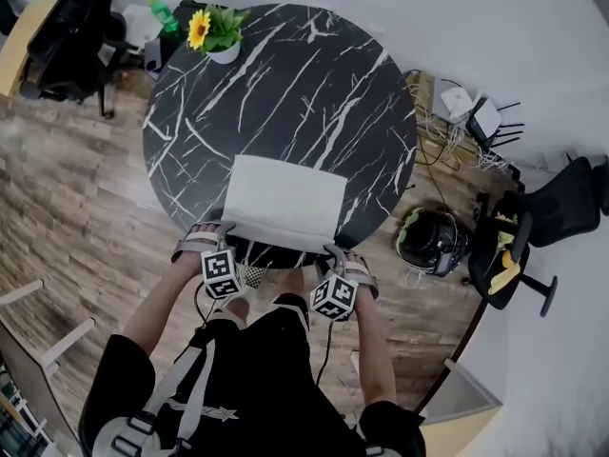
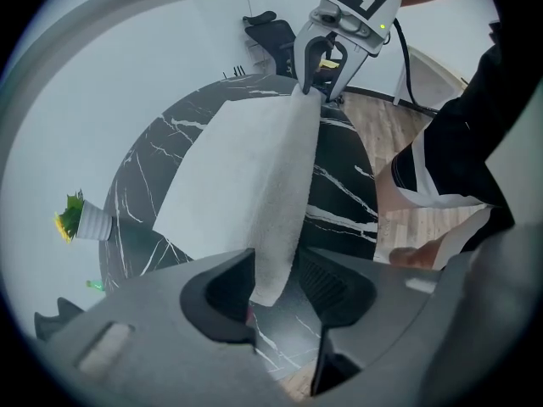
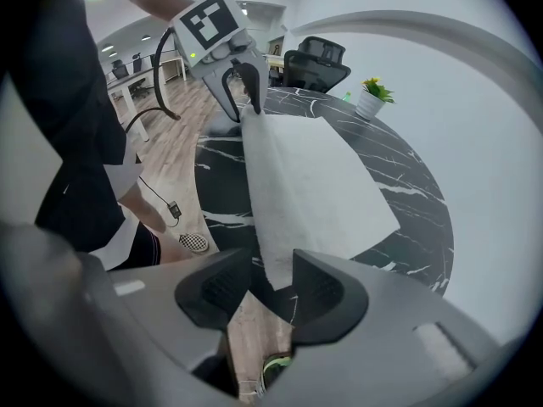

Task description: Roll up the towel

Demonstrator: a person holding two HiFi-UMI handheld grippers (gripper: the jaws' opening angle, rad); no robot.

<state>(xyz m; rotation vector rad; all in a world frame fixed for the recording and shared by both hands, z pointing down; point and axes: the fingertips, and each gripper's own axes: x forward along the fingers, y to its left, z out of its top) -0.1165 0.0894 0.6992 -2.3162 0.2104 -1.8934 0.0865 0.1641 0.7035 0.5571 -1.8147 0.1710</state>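
While the towel (image 1: 284, 203) lies spread on the round table (image 1: 285, 74), close to the rim on my side, its near edge runs as a pale band from one pair of tongs to the other. My left tongs (image 2: 276, 285) straddle the left near corner with the jaws apart, and a sliver of dark tabletop shows beside the cloth. My right tongs (image 3: 273, 280) stand open too, with the other corner between the jaws. Nothing is rolled so far, I judge. Trouble could come from an uneven bite: if one side catches cloth and the other closes on air, the roll would start crooked. The stone looks slick, so the towel might slide away instead of curling, or get dragged off the rim toward me.
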